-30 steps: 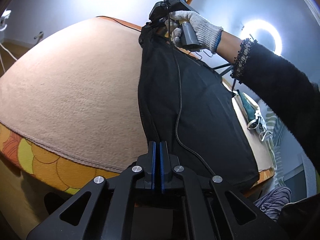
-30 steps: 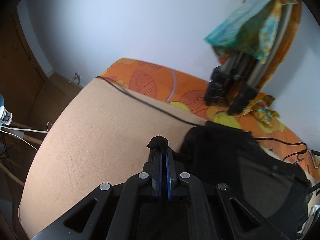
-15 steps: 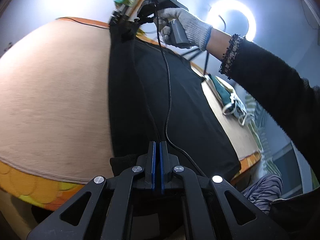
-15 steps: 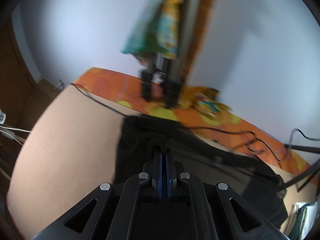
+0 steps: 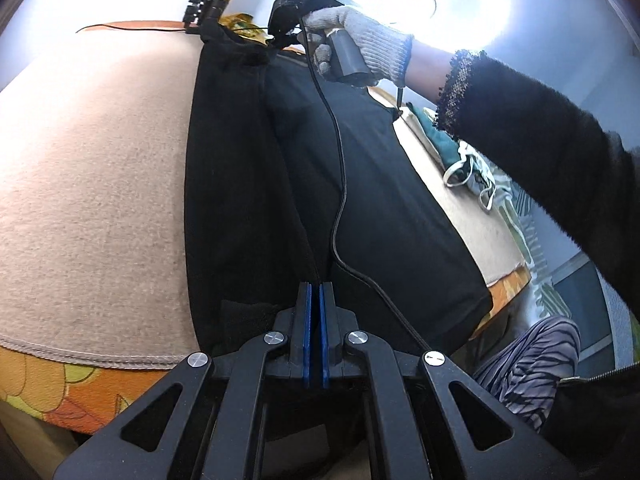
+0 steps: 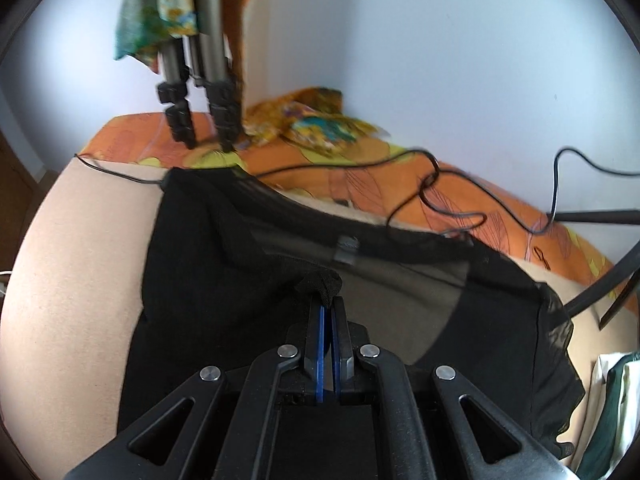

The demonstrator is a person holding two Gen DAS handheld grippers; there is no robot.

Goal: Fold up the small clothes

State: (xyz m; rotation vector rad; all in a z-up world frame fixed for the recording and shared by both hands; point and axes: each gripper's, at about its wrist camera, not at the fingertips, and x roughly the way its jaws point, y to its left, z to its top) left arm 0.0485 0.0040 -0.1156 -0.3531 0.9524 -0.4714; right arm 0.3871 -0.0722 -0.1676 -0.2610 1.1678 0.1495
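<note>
A black garment [image 5: 372, 184] lies on the beige blanket [image 5: 88, 184], its left strip doubled over the middle. My left gripper [image 5: 314, 292] is shut on its near edge at the fold. My right gripper [image 6: 330, 308] is shut on a pinch of the black garment [image 6: 224, 280] at the far end; it also shows in the left wrist view [image 5: 280, 34], held by a gloved hand. A mesh panel and a waistband show in the right wrist view.
Tripod legs [image 6: 200, 92] stand at the far edge on the orange flowered cover [image 6: 360, 172]. Black cables [image 6: 440, 184] run across it. A teal and white cloth pile [image 5: 468, 164] lies right of the garment. A ring light [image 5: 460, 4] glares behind.
Both grippers have carried the garment's left edge rightward over its middle, so a folded strip now lies on top. The right gripper has moved right along the far edge.
</note>
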